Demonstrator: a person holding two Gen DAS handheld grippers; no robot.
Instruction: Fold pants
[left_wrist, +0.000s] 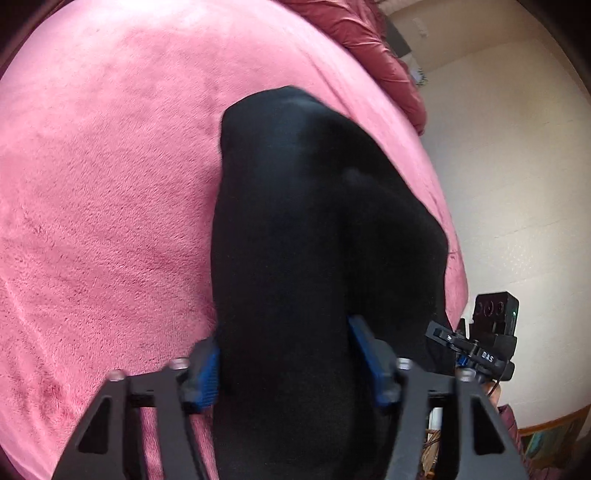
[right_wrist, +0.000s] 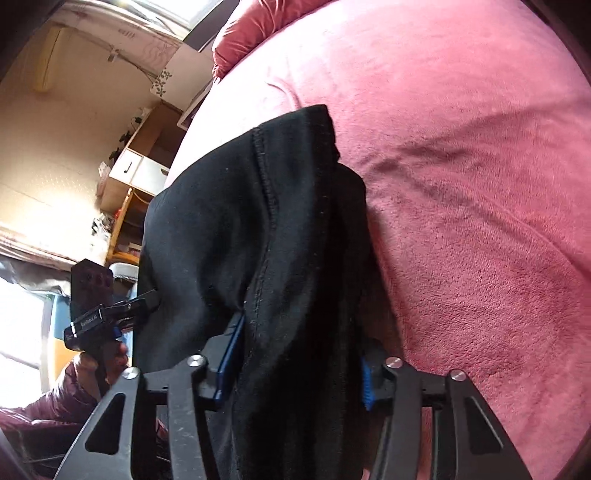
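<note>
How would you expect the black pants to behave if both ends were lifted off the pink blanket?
The black pants would probably sag in the middle: the cloth already drapes and bunches in soft folds. The thick stitched seam suggests some weight. On the fuzzy pink blanket they would likely drag rather than slide.

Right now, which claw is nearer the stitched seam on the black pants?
Right. The seam runs down into the right claw; the left claw grips the pants at their other edge, off to the seam's side.
</note>
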